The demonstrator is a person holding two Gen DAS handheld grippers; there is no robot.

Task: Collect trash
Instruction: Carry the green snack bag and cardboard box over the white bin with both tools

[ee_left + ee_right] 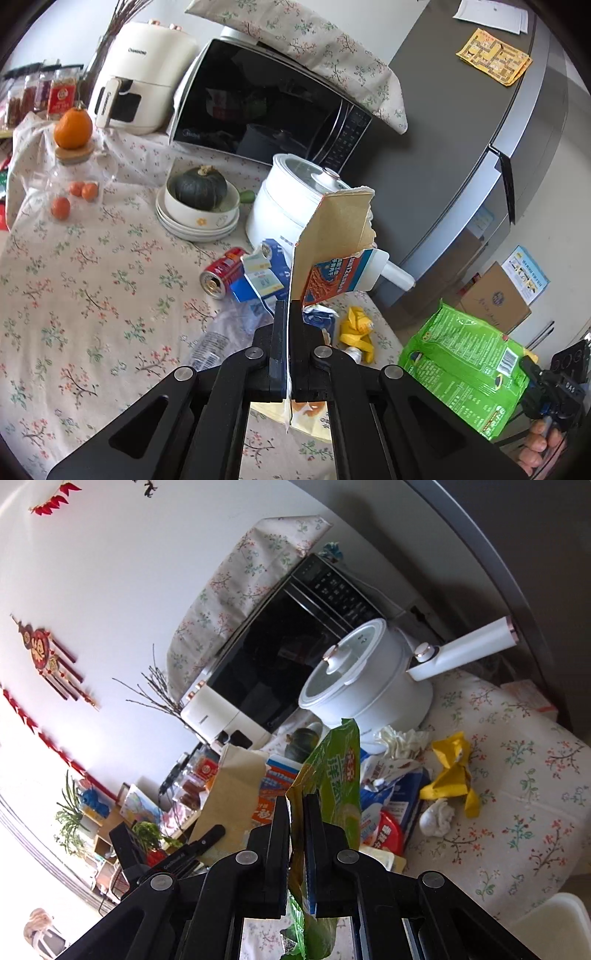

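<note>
My left gripper point(289, 308) is shut on a torn cardboard food box point(338, 236), brown inside with orange and blue print, held upright above the table. My right gripper point(295, 801) is shut on a green snack bag point(338, 775); the bag also shows in the left wrist view point(465, 365) off the table's right edge. The box shows in the right wrist view point(232, 790) to the left of the bag. On the tablecloth lie a crushed red can point(221, 275), blue-white cartons point(258, 275), a yellow wrapper point(356, 328), clear plastic film point(225, 332) and crumpled white tissue point(437, 816).
A white electric pot point(295, 195) stands behind the trash, with a microwave point(266, 107), an air fryer point(142, 74) and bowls holding a green squash point(199, 203). Oranges point(72, 127) sit at the left. A grey fridge point(461, 147) is at the right, cardboard boxes point(495, 299) on the floor.
</note>
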